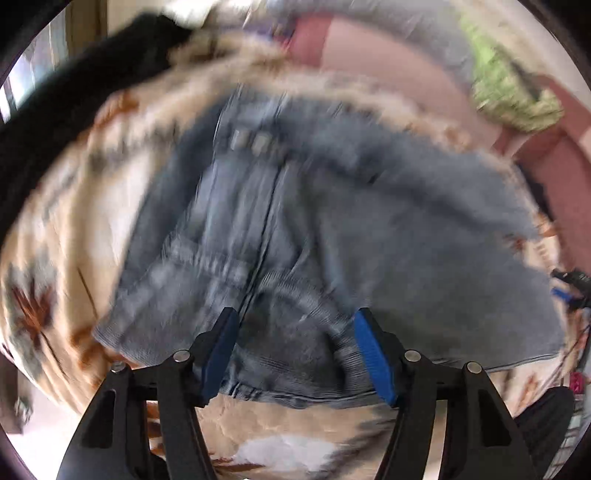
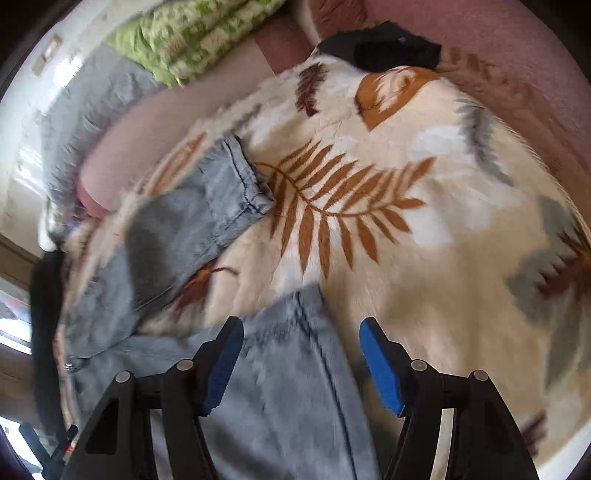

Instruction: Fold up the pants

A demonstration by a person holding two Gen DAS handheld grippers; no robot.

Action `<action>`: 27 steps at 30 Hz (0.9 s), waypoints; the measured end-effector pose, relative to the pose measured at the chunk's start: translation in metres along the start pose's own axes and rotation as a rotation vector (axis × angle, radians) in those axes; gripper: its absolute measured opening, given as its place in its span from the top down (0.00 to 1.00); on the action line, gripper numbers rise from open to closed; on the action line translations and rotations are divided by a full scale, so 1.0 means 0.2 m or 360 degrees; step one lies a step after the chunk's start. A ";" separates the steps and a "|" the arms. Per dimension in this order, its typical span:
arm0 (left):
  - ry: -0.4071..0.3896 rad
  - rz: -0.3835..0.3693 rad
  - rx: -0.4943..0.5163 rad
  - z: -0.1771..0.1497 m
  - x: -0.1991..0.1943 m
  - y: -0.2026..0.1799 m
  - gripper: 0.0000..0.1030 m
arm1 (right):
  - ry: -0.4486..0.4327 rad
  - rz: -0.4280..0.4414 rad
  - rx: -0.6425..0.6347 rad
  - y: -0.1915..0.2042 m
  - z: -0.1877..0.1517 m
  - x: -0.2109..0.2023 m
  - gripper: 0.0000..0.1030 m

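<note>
Our left hand-held gripper (image 1: 295, 349) is wide open and holds nothing. It hangs over the top part of the pants (image 1: 295, 221), near the waist, and the blue pads (image 1: 373, 354) sit on each side of a bunched bit of cloth. Our right hand-held gripper (image 2: 302, 360) is wide open too, right above one leg of the pants (image 2: 295, 387).

The pants are blue jeans. They lie spread on a soft blanket (image 2: 406, 184) with brown leaf shapes, on a bed. In the right view, one leg runs from 6 o'clock up to the middle, and the other leg end lies off at 10 o'clock. The two legs are apart, so we think the folding has just begun.

Next we would pinch the cloth with both grippers and lay one leg over the other. We need a good hold, because jeans are thick and heavy.

A green pillow (image 2: 192, 33) sits at 11 o'clock, and something black (image 2: 380, 46) at 12 o'clock. We see no boxes or baskets here.
</note>
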State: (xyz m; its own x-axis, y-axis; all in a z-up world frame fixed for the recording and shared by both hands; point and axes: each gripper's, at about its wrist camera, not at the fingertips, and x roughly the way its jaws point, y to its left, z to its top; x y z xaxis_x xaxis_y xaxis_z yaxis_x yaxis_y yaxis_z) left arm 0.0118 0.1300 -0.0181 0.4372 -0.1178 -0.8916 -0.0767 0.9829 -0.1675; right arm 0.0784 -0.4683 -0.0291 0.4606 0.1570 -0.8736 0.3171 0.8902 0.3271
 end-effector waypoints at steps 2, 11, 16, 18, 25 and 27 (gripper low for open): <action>-0.0066 -0.0017 0.0020 -0.02 0.00 0.01 0.37 | 0.0016 -0.0124 -0.0145 0.08 0.01 0.03 0.75; -0.0124 0.0051 0.0105 -0.07 0.00 -0.05 0.34 | -0.0225 -0.0556 -0.0478 0.21 -0.02 0.11 0.71; -0.0135 0.0039 0.0123 -0.06 0.00 -0.04 0.32 | -0.0364 -0.0427 -0.0334 0.20 -0.11 -0.14 0.47; -0.0144 0.0047 0.0127 -0.06 0.01 -0.05 0.31 | -0.0399 -0.0299 -0.0319 0.21 -0.19 -0.28 0.45; -0.0151 0.0042 0.0134 -0.07 0.00 -0.07 0.26 | 0.0087 -0.0040 -0.0184 0.09 -0.46 -0.11 0.27; -0.0143 0.0052 0.0151 -0.07 0.01 -0.08 0.25 | 0.0053 -0.0048 -0.0161 0.09 -0.44 -0.12 0.28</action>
State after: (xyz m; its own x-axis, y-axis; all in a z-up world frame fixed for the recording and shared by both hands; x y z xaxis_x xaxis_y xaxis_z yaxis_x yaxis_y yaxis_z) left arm 0.0018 0.1118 -0.0222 0.5149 -0.0764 -0.8539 -0.0091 0.9955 -0.0945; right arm -0.0005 -0.4184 -0.0341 0.4235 0.1421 -0.8947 0.2442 0.9332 0.2638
